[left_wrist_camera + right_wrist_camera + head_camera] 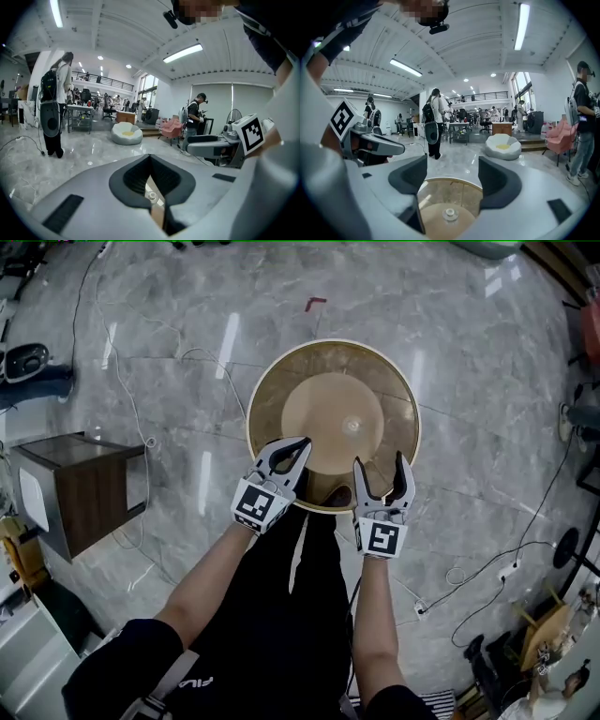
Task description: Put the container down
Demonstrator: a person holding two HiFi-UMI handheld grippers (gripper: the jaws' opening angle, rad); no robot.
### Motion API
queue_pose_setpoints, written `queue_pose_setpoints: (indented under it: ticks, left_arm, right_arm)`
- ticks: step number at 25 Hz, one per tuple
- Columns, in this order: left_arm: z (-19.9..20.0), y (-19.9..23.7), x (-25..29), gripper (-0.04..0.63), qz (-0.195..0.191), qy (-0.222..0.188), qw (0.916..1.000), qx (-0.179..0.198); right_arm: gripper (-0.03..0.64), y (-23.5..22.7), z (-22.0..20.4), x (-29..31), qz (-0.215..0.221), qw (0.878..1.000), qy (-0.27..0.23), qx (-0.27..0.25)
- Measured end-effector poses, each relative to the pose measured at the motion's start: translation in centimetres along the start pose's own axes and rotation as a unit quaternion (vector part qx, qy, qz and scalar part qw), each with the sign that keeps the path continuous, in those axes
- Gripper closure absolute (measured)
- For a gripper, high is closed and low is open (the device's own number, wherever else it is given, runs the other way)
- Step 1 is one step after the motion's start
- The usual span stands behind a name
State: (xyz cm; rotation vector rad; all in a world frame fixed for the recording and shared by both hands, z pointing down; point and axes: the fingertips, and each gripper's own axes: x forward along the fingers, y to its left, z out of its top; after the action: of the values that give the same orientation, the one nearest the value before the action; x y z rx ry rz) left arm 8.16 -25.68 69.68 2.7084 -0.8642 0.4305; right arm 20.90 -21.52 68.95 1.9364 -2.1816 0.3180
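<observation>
a big open-plan lab or office hall: polished marble floor [469, 427] trailing cables [119, 381], strip lights [521, 26] overhead, a railed mezzanine [485, 97], desks [459, 126], a beanbag [502, 146], and people [432, 123] wearing backpack rigs.

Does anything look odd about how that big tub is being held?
Only the left gripper pinches the rim of the tub; the right gripper gapes open at the rim. Nothing looks spilled or broken.

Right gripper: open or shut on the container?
Open. The right gripper has jaws wide apart in its own view, the container showing in the gap, neither pad on it. The head view agrees.
</observation>
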Motion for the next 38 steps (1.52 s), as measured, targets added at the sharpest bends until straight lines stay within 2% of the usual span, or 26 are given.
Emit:
queue_pose_setpoints:
  ticks: [6,13,17,26,31,32,34,35,38]
  left_arm:
    - [5.9,-1.4,-3.7,0.571,-0.008,-0.006,0.9999,0.013]
    - [13.9,-3.3,-7.0,0.571,-0.004,-0.046,0.9985,0.028]
    - [17.6,-4.5,-7.5,0.571,-0.005,-0.075,0.9963,0.043]
    - [19.9,-6.0,-9.1,0.571,-0.001,-0.104,0.9927,0.06]
    - [19.9,-6.2,-9.4,0.571,0.0,-0.104,0.9927,0.06]
    - [20.0,-6.2,-9.5,0.571,0.001,-0.106,0.9925,0.061]
    - [20.6,-6.1,-9.7,0.571,0.004,-0.113,0.9916,0.062]
    - [20.9,-6.0,-9.8,0.571,0.005,-0.117,0.9912,0.063]
    - [20.9,-5.8,-10.2,0.571,0.009,-0.118,0.991,0.061]
  right_arm:
    - [0.279,0.1,5.5,-4.1,-0.019,1.0,-0.005,0.017]
    - [0.279,-0.8,14.4,-8.9,-0.015,0.999,-0.052,0.004]
    - [0.279,-1.6,17.5,-10.2,-0.012,0.997,-0.072,-0.011]
    - [0.28,-0.5,18.6,-12.0,0.009,0.996,-0.085,-0.019]
    - [0.286,0.1,19.2,-12.2,0.015,0.995,-0.1,-0.021]
    - [0.336,0.0,19.6,-12.3,0.011,0.994,-0.105,-0.02]
    - [0.523,-0.5,20.4,-12.5,-0.003,0.993,-0.113,-0.016]
    - [0.575,-0.6,20.6,-12.6,-0.007,0.993,-0.115,-0.016]
    - [0.589,-0.2,21.2,-12.7,0.002,0.993,-0.113,-0.022]
